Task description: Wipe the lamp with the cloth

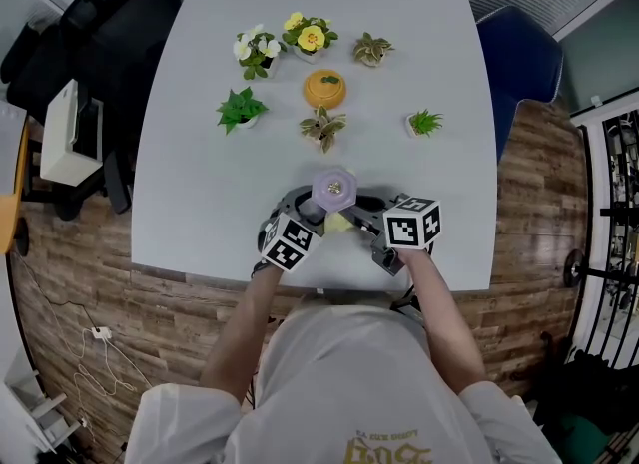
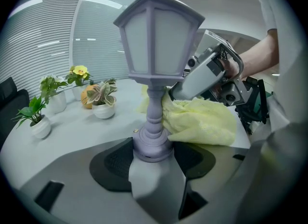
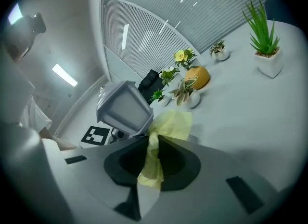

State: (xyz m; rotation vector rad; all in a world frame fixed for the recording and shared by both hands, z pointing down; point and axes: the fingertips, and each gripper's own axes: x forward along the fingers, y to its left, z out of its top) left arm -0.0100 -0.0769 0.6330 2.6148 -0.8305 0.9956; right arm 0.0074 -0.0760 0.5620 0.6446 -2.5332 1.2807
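Observation:
A small lilac lantern-shaped lamp stands near the table's front edge. My left gripper is shut on its round base, and the lamp's stem and lantern head rise upright before the camera. My right gripper is shut on a pale yellow cloth. The cloth is pressed against the lamp's stem from the right, just under the lantern head. In the head view only a yellow bit of cloth shows between the two grippers.
On the white table behind the lamp stand several small potted plants, a yellow-flowered pot and an orange gourd-like ornament. A black chair is at the left, a blue one at the right.

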